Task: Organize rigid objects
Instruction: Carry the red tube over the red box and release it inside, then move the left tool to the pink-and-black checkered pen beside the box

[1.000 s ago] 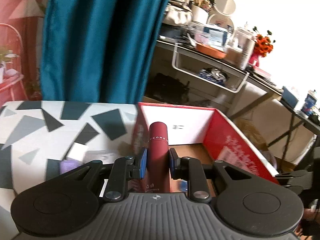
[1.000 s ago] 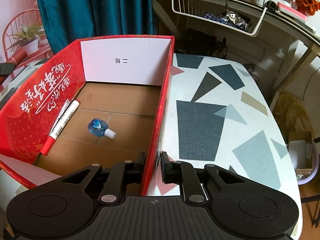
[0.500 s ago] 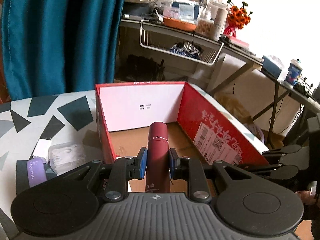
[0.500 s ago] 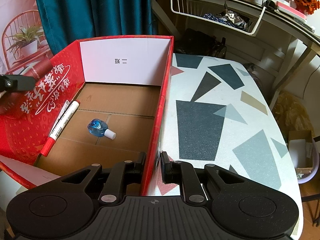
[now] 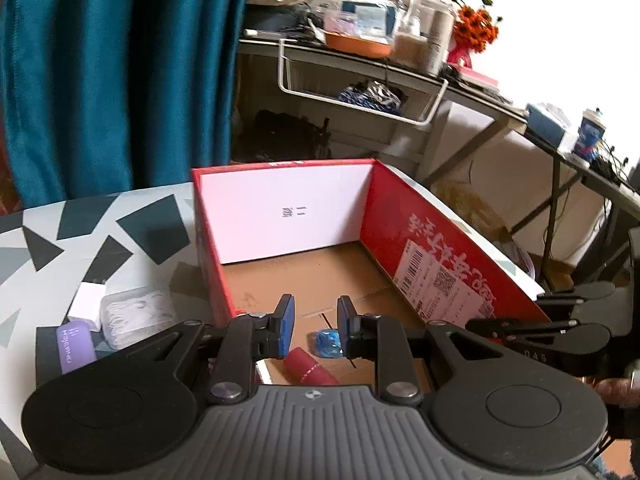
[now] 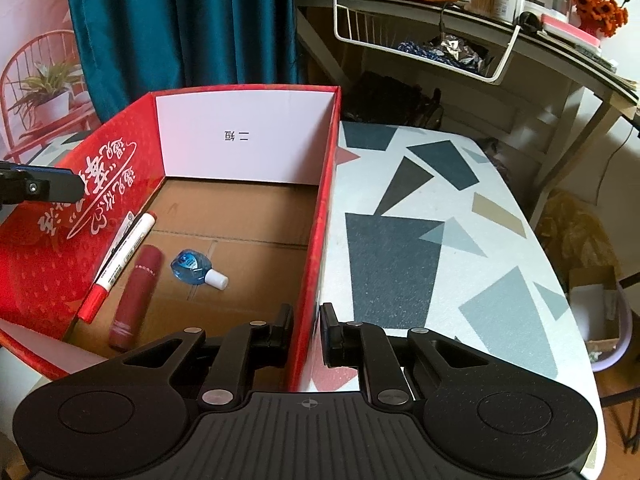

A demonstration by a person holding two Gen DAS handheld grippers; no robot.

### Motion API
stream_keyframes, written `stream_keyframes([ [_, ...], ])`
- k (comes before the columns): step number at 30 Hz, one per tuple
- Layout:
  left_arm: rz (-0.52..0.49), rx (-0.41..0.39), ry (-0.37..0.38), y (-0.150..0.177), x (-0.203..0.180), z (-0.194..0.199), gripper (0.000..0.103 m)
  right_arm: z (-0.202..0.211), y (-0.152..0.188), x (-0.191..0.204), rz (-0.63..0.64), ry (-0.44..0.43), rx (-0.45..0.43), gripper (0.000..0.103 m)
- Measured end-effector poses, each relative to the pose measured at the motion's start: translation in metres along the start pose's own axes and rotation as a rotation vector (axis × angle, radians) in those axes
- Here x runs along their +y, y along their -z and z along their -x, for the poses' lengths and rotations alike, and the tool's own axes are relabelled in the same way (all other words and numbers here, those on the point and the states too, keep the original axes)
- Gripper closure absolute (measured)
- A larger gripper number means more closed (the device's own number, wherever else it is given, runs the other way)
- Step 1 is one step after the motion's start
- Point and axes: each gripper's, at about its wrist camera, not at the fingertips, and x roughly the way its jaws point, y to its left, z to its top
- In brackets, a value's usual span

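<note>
A red cardboard box (image 5: 440,272) stands open on the patterned table; it also shows in the right wrist view (image 6: 320,208). On its floor lie a dark red tube (image 6: 138,294), a red-capped white marker (image 6: 120,266) and a small blue bottle (image 6: 192,270). My left gripper (image 5: 314,322) is open and empty above the box, with the tube (image 5: 308,368) and the blue bottle (image 5: 328,344) under it. My right gripper (image 6: 306,332) is shut on the box's right wall.
On the table left of the box lie a purple case (image 5: 74,346), a clear plastic box (image 5: 134,316) and a white block (image 5: 86,302). A teal curtain (image 5: 120,72) hangs behind. A cluttered desk (image 6: 480,12) with a wire basket stands at the back right.
My left gripper moved over the box, opened and let go of the dark red tube, which now lies on the box floor beside the marker. The right gripper has not moved.
</note>
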Motion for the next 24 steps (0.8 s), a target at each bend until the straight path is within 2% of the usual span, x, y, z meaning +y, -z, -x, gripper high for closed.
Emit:
stream_keyframes([
  [7, 0.101, -0.04, -0.031, -0.004, 0.023, 0.019, 0.079, 0.003, 0.003, 0.002, -0.008, 0.02, -0.04, 0.091],
  [14, 0.281, -0.059, -0.095, 0.009, 0.065, 0.035, 0.079, 0.004, 0.004, 0.002, -0.016, 0.022, -0.05, 0.092],
  [18, 0.37, -0.016, -0.132, 0.026, 0.089, 0.031, 0.079, 0.004, 0.005, 0.002, -0.015, 0.022, -0.049, 0.091],
  [24, 0.449, 0.152, -0.042, 0.048, 0.105, -0.006, 0.079, 0.004, 0.003, 0.003, -0.007, 0.02, -0.041, 0.091],
])
